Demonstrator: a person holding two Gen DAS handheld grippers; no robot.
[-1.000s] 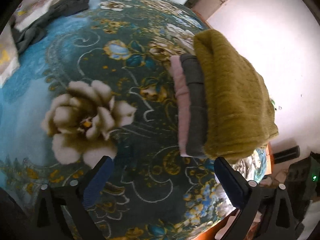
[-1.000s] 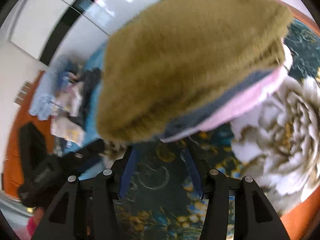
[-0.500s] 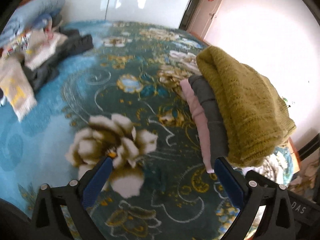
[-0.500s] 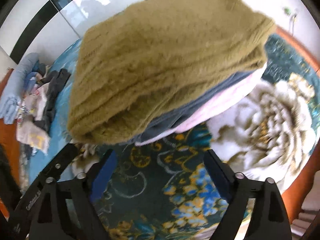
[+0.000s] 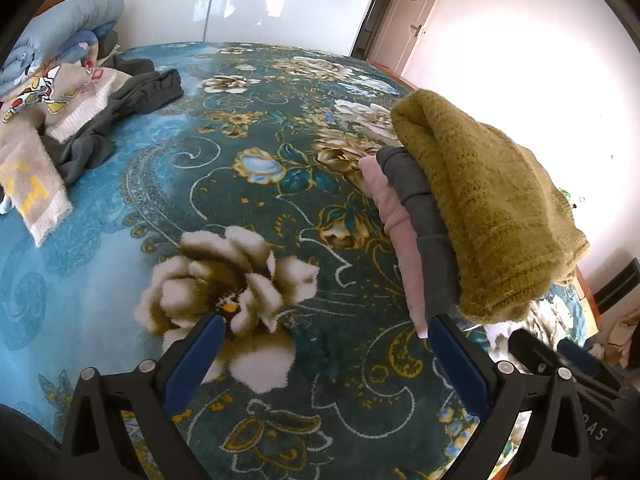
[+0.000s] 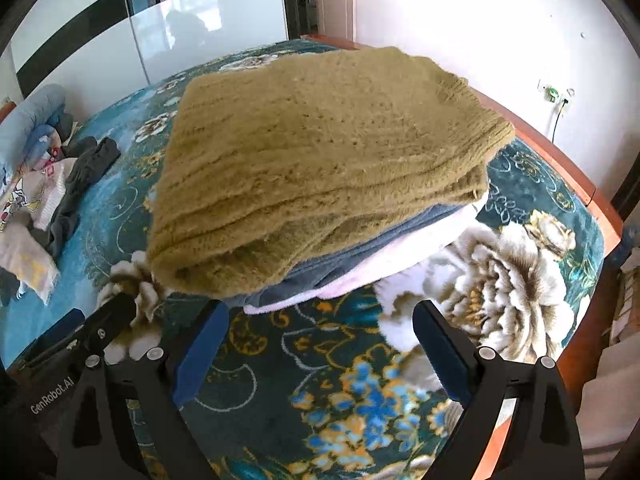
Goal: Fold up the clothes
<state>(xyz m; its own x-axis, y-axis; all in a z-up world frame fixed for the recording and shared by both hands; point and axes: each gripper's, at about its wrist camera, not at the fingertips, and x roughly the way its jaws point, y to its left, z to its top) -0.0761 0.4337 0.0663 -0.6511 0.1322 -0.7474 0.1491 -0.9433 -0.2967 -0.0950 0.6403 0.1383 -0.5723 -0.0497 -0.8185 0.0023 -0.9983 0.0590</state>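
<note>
Nearest me, my left gripper and my right gripper both hang with blue-padded jaws spread wide and nothing between them, just short of the stack of folded clothes on the bed. That stack is my landmark: a thick mustard-olive knitted sweater lies on top, a folded grey garment under it, a folded pale pink garment at the bottom. I judge the sweater overhangs the two thinner pieces, so a nudge from either open jaw could tip the top fold or slide the stack toward the orange-brown wooden bed edge just beside it. The teal floral bed cover spreads beyond the stack; well apart from it, at the far side, lies a loose heap of unfolded clothes, dark grey and cream, which I judge still wants folding. Behind are glossy white wardrobe doors and a pale door.
</note>
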